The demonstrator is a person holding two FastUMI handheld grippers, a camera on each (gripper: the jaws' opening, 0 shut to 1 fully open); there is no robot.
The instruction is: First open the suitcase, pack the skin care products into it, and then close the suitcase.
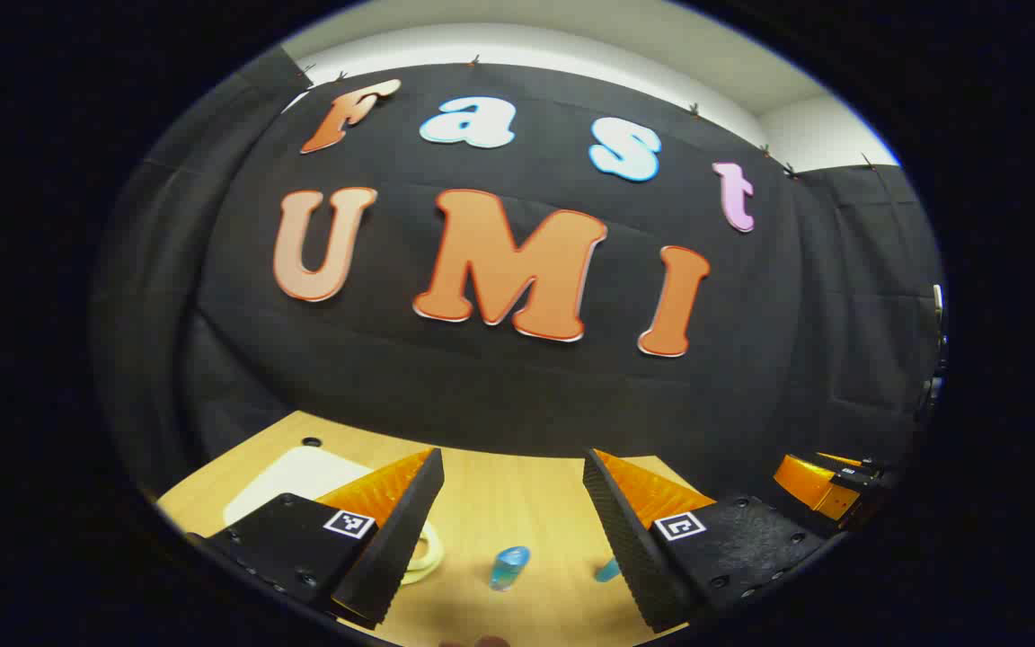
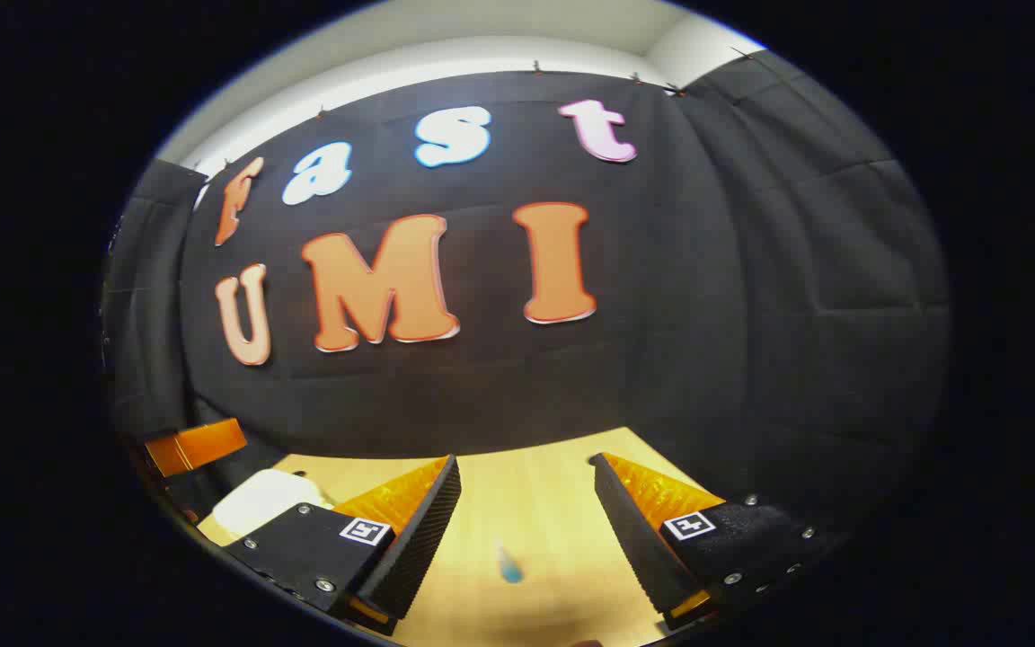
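In the left gripper view, the left hand-held gripper [image 1: 508, 526] is hovering above a pale wooden worktop [image 1: 499, 485], its fingers spread wide and holding nothing. A small blue bottle [image 1: 509, 567] is lying on the worktop between those fingers. To the left of the bottle, a white suitcase [image 1: 288, 481] is resting on the worktop, partly hidden behind the left finger.

In the right gripper view, the right hand-held gripper [image 2: 526, 526] is also hanging over the worktop [image 2: 526, 485] with fingers spread apart, empty. The blue bottle [image 2: 508, 564] is lying between them, blurred. The white suitcase [image 2: 261, 499] is sitting well to the bottle's left.
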